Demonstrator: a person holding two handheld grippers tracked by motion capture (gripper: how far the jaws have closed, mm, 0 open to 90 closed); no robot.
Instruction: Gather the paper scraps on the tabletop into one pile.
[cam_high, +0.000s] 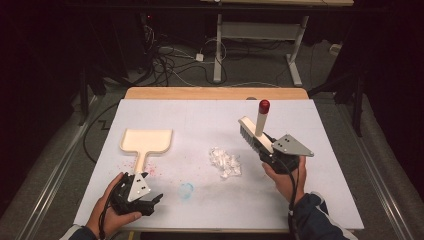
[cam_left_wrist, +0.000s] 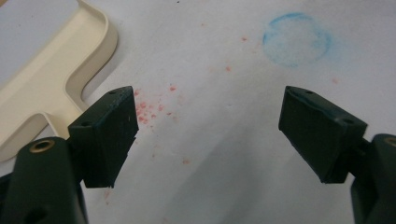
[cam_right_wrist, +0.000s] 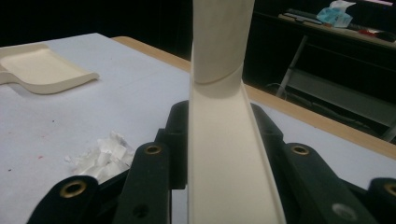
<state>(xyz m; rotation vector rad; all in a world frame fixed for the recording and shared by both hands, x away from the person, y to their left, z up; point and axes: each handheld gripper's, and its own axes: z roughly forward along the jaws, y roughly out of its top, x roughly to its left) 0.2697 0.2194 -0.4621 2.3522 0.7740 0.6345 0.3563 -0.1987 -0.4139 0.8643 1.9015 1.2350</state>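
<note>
Sweep-up job, early stage. Right gripper (cam_high: 266, 150) is clamping the brush (cam_high: 254, 136) by its cream back; in the right gripper view both jaws are pressing flat against the sides of the brush body (cam_right_wrist: 224, 154). Brush is being held just off the table to the right of the scraps, bristles facing left and down, red-capped handle (cam_high: 263, 107) sticking up toward the far side.

Left gripper (cam_high: 145, 202) is sitting near the near-left edge with jaws spread wide and nothing between them; the left gripper view is showing bare table (cam_left_wrist: 224, 140) in the gap, pink specks (cam_left_wrist: 149, 109) and a faint blue ring stain (cam_left_wrist: 296, 39) beyond. Dustpan (cam_high: 147, 141) is lying flat on the table, left of centre, handle pointing back toward the left gripper, which is just beside the handle end but not gripping it.

Paper scraps (cam_high: 225, 162) are lying in one loose pile mid-table, between dustpan and brush, apart from both.

Status as I'm reading it:
- brush pickup: done
- dustpan pickup: not yet done, jaws released next to the handle
- sweeping: not started, pile looks untouched, pan looks empty
- remaining: grab pan, bring its lip up against the pile, brush scraps in from the right
</note>
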